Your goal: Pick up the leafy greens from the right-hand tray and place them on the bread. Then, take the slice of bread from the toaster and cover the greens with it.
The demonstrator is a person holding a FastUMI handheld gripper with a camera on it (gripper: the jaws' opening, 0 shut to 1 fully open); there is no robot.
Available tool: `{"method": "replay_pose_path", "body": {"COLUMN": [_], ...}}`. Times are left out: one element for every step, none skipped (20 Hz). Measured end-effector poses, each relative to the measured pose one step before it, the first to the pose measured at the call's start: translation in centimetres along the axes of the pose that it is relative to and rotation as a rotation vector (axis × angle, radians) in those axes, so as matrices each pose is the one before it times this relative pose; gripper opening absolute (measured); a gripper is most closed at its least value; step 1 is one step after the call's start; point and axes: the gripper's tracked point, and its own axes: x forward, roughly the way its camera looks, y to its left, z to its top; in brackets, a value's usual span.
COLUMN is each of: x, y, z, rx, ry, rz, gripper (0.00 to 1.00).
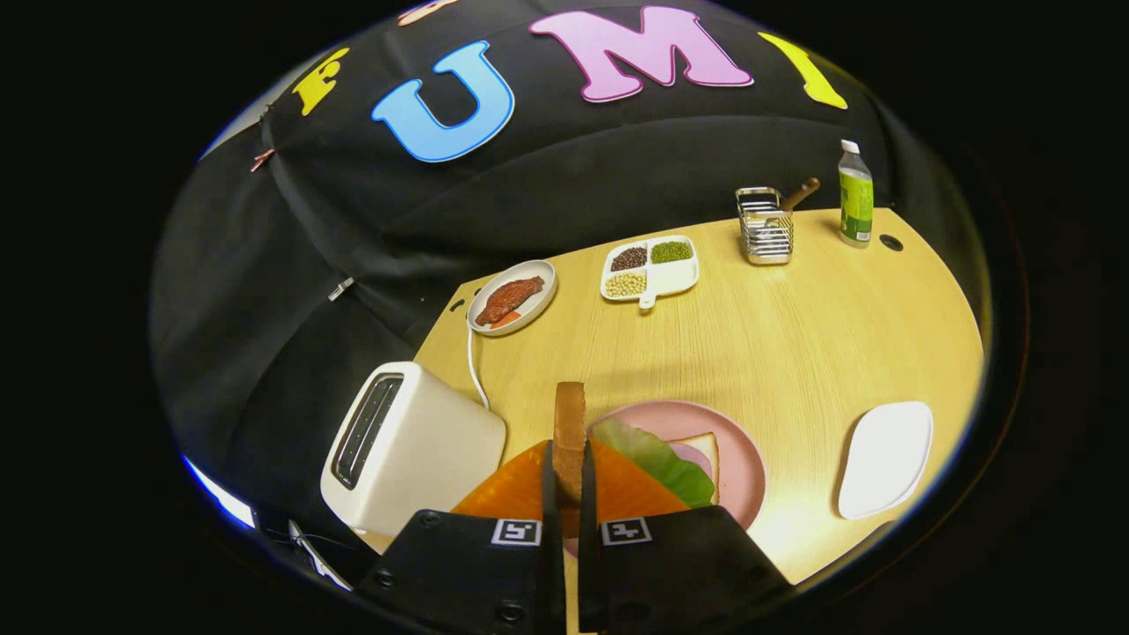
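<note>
- A slice of bread [570, 423] is held on edge, upright, between the two fingers of the gripper [570, 476], which are closed against both its faces.
- Just beyond the fingers, a pink plate [745, 459] carries the leafy greens [657, 459] laid over another bread slice [706, 450].
- A white toaster [410, 445] stands beside the plate on the wooden table [794, 335].
- An empty white tray [886, 459] lies on the plate's other side.
</note>
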Motion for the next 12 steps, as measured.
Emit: {"method": "replay_pose_path", "body": {"x": [0.260, 0.306, 0.214, -0.038, -0.077, 0.080, 0.058, -0.047, -0.028, -0.018, -0.066, -0.193], "y": [-0.413, -0.622, -0.791, -0.470, -0.536, -0.753, -0.613, -0.657, -0.839, -0.673, -0.470, -0.844], "z": [-0.217, -0.286, -0.267, -0.308, -0.040, 0.001, -0.114, -0.170, -0.167, -0.094, -0.089, -0.099], "rx": [0.00745, 0.00218, -0.00011, 0.00147, 0.00480, 0.00937, 0.01116, 0.01247, 0.00810, 0.00480, 0.00783, -0.00105], "ry": [0.00266, 0.00430, 0.00551, 0.00608, -0.00253, -0.00175, 0.00191, 0.00533, 0.00367, 0.00058, 0.00000, -0.00351], "rz": [-0.00393, -0.00471, -0.01514, -0.00956, -0.01076, -0.01207, -0.01133, -0.01325, -0.01735, -0.01345, -0.00974, -0.02158], "gripper": [0.10, 0.10, 0.10, 0.10, 0.10, 0.10, 0.13, 0.15, 0.16, 0.24, 0.24, 0.28]}}
